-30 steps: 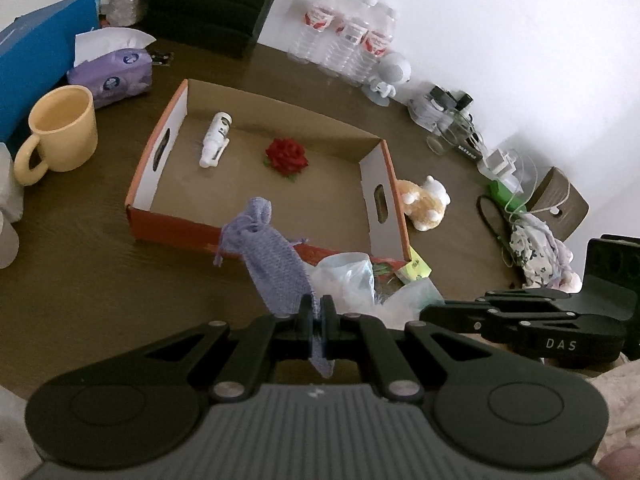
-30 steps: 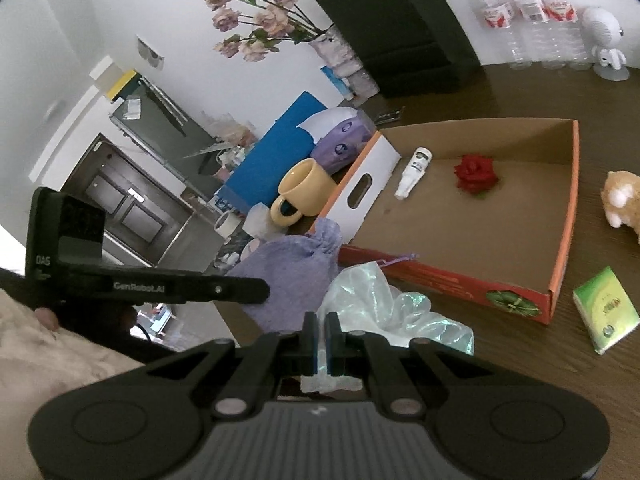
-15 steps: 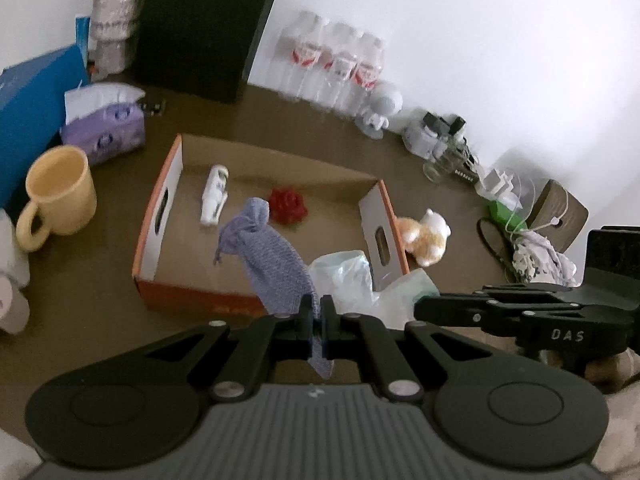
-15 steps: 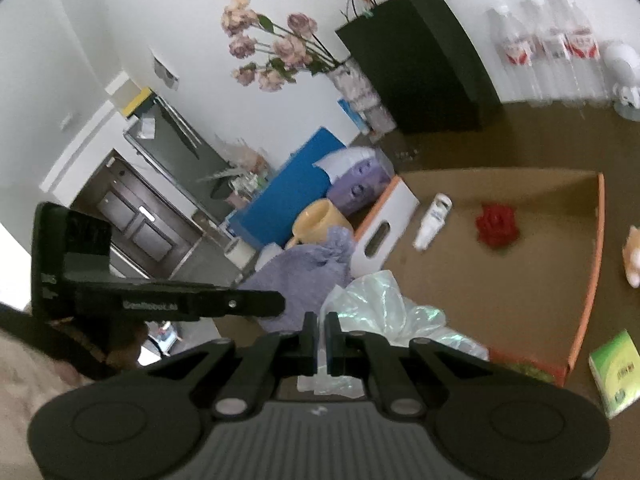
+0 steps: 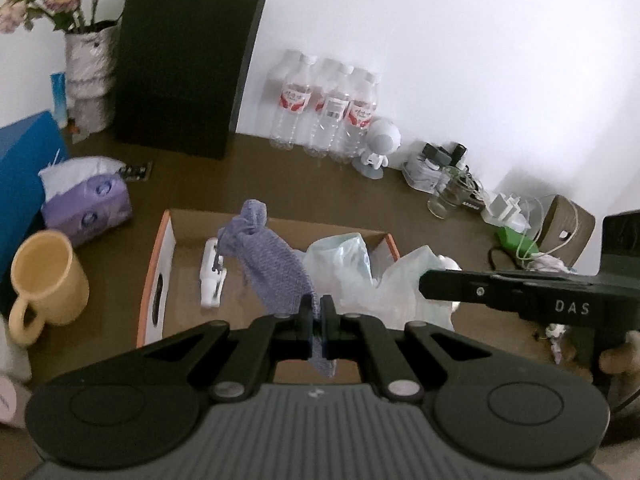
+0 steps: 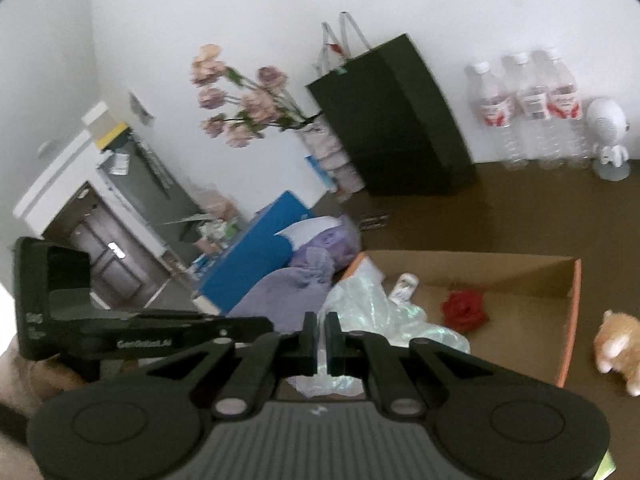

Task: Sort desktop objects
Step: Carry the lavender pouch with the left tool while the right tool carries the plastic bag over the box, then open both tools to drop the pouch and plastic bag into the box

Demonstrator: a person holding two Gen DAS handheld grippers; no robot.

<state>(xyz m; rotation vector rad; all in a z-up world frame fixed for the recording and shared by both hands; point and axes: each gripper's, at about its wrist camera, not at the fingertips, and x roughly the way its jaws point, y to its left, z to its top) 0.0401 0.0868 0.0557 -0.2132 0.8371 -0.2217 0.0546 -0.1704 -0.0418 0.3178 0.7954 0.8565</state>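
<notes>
My left gripper (image 5: 317, 312) is shut on a purple knitted pouch (image 5: 268, 256) and holds it above the open cardboard box (image 5: 160, 272). My right gripper (image 6: 320, 328) is shut on a clear iridescent plastic bag (image 6: 376, 312), held over the box's left end (image 6: 520, 276). The bag also shows in the left wrist view (image 5: 352, 272), and the pouch in the right wrist view (image 6: 280, 296). Inside the box lie a small white bottle (image 5: 211, 280) and a red rose (image 6: 464, 306). The right gripper's body (image 5: 520, 292) crosses the left wrist view.
A yellow mug (image 5: 44, 280), purple tissue pack (image 5: 84, 200) and blue box (image 6: 256, 248) stand left of the box. A black paper bag (image 5: 184, 68), water bottles (image 5: 324, 112), a white robot figure (image 5: 380, 144) and cables (image 5: 516, 216) line the back. A plush toy (image 6: 616, 336) lies right.
Both grippers have risen and tilted up with the pouch and the bag, which now hang over the box. The wall and back of the table have come into view.
</notes>
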